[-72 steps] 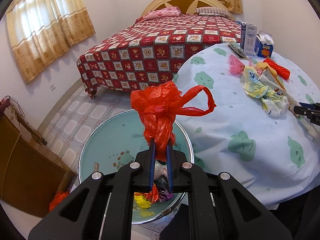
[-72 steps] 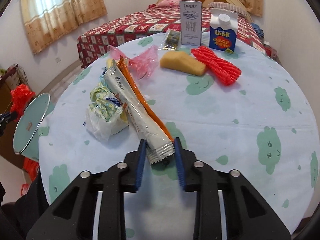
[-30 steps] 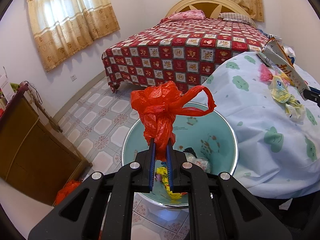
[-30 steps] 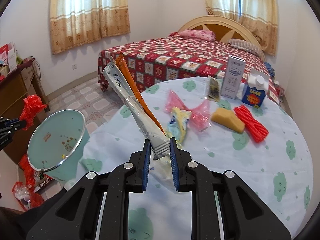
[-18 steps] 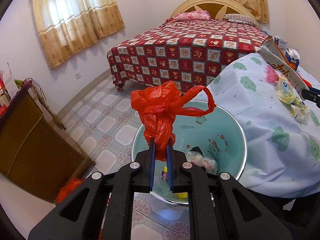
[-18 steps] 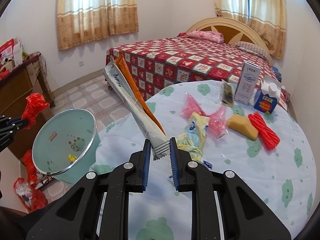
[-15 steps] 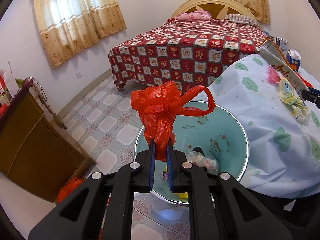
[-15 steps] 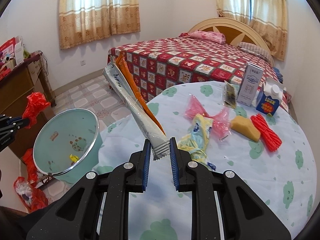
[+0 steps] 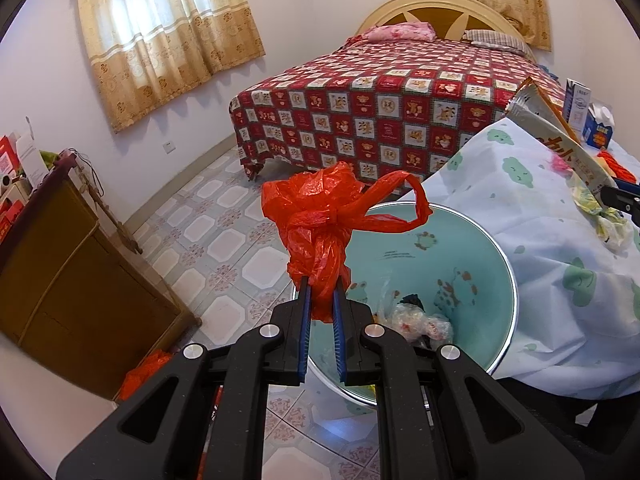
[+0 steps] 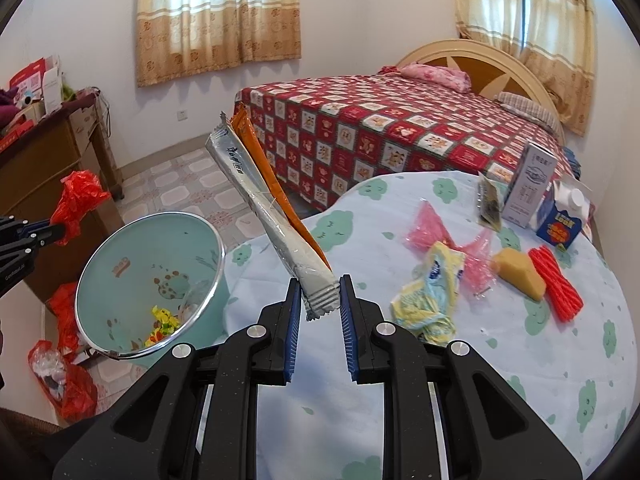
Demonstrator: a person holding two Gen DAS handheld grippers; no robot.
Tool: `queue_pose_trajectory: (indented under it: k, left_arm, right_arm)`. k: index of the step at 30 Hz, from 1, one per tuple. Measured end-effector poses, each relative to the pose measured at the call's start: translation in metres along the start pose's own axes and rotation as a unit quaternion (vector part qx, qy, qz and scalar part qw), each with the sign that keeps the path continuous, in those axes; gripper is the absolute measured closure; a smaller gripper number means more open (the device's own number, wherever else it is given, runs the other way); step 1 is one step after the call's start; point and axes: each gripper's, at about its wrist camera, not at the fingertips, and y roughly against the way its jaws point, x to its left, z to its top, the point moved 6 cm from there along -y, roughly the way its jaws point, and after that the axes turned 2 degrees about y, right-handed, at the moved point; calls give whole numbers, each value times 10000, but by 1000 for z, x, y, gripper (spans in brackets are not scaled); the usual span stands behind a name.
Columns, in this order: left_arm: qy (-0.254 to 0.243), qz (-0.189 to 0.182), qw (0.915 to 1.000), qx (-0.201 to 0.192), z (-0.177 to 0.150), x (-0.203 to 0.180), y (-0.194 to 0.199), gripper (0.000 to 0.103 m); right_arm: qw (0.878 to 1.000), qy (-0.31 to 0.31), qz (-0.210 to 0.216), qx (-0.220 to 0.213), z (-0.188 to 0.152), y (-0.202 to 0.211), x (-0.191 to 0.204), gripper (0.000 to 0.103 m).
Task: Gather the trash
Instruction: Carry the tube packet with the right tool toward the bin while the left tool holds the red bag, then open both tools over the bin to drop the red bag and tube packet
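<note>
Right wrist view: right claw (image 10: 319,305) clamped on long wrapper (image 10: 272,220) end, above counter (image 10: 500,380) edge near bin (image 10: 120,268). Left claw (image 9: 320,304) pinches red bag (image 9: 324,224) over bin. Advice: carry wrapper fully over rim before releasing.

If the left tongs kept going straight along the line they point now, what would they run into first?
Probably the teal trash bin: the left tongs, shut on the red plastic bag, aim down across its near rim towards its open mouth. Depth is unclear, so the tiled floor left of the bin is possible.
</note>
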Motion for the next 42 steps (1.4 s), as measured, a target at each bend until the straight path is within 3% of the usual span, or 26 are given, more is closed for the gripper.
queue_pose_trajectory:
  k: [13, 26, 28, 30, 31, 32, 33, 42]
  left_arm:
    - [196, 179, 9996, 66, -2, 20, -5, 91]
    - [211, 40, 9998, 61, -1, 15, -5, 90]
    - [195, 2, 9998, 44, -1, 12, -3, 83]
    - [150, -43, 9999, 1, -1, 8, -1, 65]
    - [130, -61, 9999, -10, -1, 7, 0, 61]
    - [112, -87, 9999, -19, -1, 4, 0, 60]
    - [97, -105, 9999, -19, -2, 2, 0, 58]
    - [47, -129, 9999, 45, -5, -5, -4, 44]
  right_arm:
    - [9994, 286, 166, 90, 6, -13, 26, 83]
    - [9978, 526, 382, 106, 9, -16, 52, 82]
    - [9972, 575, 467, 110, 10, -16, 57, 80]
    - [9965, 616, 568, 38, 11, -14, 62, 77]
    - [9964, 619, 580, 16, 11, -13, 62, 70]
    - [9964, 614, 592, -4, 10, -13, 63, 60]
    - [9963, 616, 592, -14, 10, -13, 64, 58]
    - [9977, 428, 525, -61, 7, -10, 54, 56]
